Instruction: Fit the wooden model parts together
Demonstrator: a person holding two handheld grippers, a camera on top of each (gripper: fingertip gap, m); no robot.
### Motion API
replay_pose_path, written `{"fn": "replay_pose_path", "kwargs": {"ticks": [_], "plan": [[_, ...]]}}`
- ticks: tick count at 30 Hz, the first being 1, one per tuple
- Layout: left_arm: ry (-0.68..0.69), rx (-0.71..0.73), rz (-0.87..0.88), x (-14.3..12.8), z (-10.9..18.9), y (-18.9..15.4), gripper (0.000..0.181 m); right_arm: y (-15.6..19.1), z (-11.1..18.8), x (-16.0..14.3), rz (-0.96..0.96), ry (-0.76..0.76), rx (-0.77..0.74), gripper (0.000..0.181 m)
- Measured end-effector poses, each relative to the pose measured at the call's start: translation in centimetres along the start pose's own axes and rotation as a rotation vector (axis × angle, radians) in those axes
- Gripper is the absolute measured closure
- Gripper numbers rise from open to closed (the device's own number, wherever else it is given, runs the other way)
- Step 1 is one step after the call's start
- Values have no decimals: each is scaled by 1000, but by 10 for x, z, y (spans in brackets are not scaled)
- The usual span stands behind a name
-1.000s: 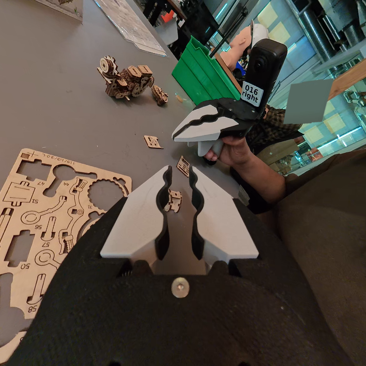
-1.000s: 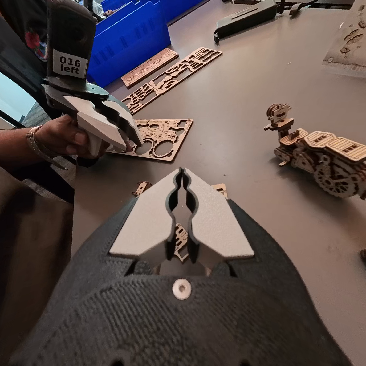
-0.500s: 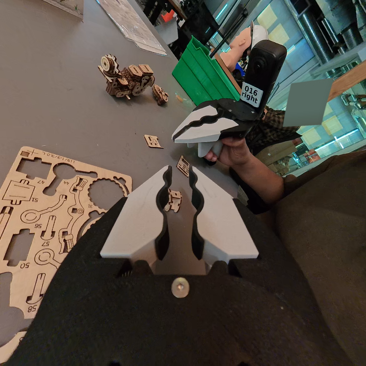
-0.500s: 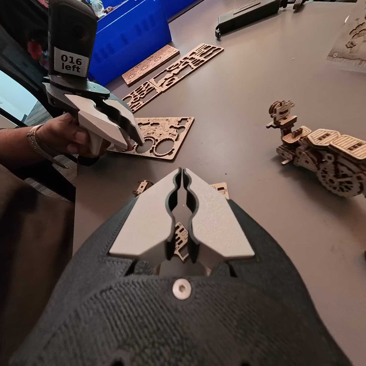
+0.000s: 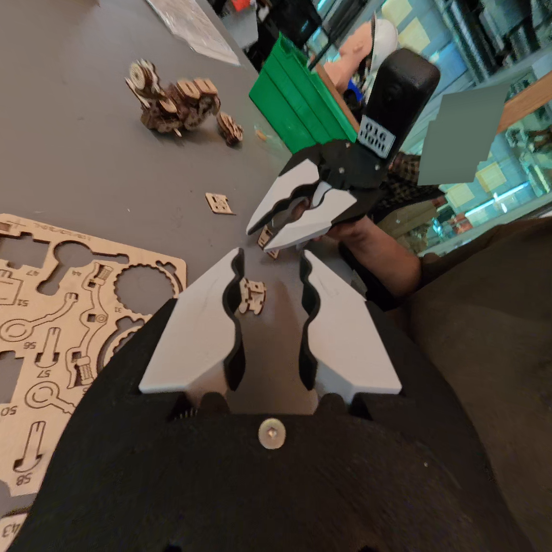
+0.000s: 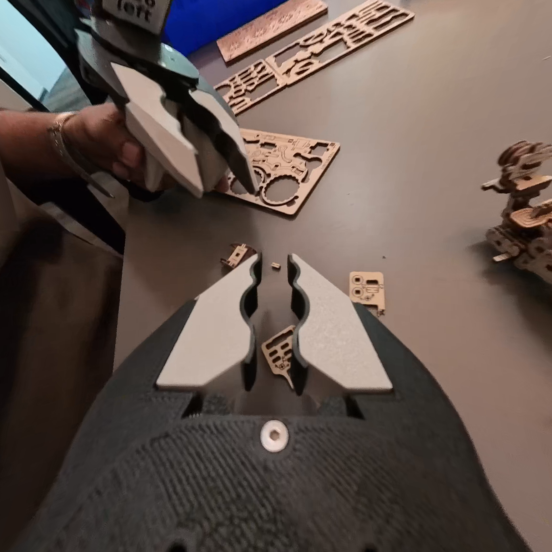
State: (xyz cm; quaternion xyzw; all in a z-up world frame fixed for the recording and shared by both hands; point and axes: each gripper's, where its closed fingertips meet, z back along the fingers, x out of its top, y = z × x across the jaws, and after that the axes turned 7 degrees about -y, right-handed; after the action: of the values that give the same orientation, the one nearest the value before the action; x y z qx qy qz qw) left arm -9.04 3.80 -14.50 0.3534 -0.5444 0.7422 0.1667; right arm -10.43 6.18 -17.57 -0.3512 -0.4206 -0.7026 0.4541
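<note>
1. A white sticker with dark writing sits on the black camera housing of each handheld gripper, and small engraved numbers mark the cut-outs of the wooden parts sheet point(image 5: 74, 304); none of it is repeated here.
2. The left gripper point(image 5: 270, 263) hangs low over the grey table point(image 5: 89, 155) with its jaws spread wide and nothing between them. A small assembled wooden piece point(image 5: 252, 297) lies on the table in the gap, close to the left finger.
3. The right gripper point(image 6: 274, 258) also hovers with jaws parted and empty. A flat slotted wooden part point(image 6: 279, 352) lies on the table under it, partly hidden by the right finger, with a tiny wooden chip point(image 6: 275, 265) just past the tips.
4. Another flat part with two round marks point(image 6: 366, 288) lies just right of that gripper, and a small notched piece point(image 6: 237, 255) just left of it.
5. The half-built wooden model point(image 5: 176, 101) stands well apart, farther up the table, beside a small wheel-like subassembly point(image 5: 230, 128).
6. A green bin point(image 5: 298, 101) stands at the table edge; more parts sheets point(image 6: 313, 56) and a dark wooden strip point(image 6: 271, 28) lie near a blue bin point(image 6: 215, 18).
7. A bare hand point(image 6: 119, 149), bracelet at the wrist, grips the left tool's handle, tips angled down towards the table.
</note>
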Motion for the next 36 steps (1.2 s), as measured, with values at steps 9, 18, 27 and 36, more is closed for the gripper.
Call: {"fn": "replay_pose_path", "kwargs": {"ticks": [9, 18, 27, 36], "plan": [[259, 258, -320, -45, -12, 14, 125, -3, -12, -17, 120, 138, -15, 167], [316, 310, -407, -55, -16, 18, 135, -3, -16, -19, 159, 160, -14, 168], [329, 350, -455, -56, -17, 21, 144, -3, -20, -20, 211, 173, -31, 174], [284, 300, -405, -51, -15, 17, 134, 0, -18, -22, 233, 174, -28, 179]]}}
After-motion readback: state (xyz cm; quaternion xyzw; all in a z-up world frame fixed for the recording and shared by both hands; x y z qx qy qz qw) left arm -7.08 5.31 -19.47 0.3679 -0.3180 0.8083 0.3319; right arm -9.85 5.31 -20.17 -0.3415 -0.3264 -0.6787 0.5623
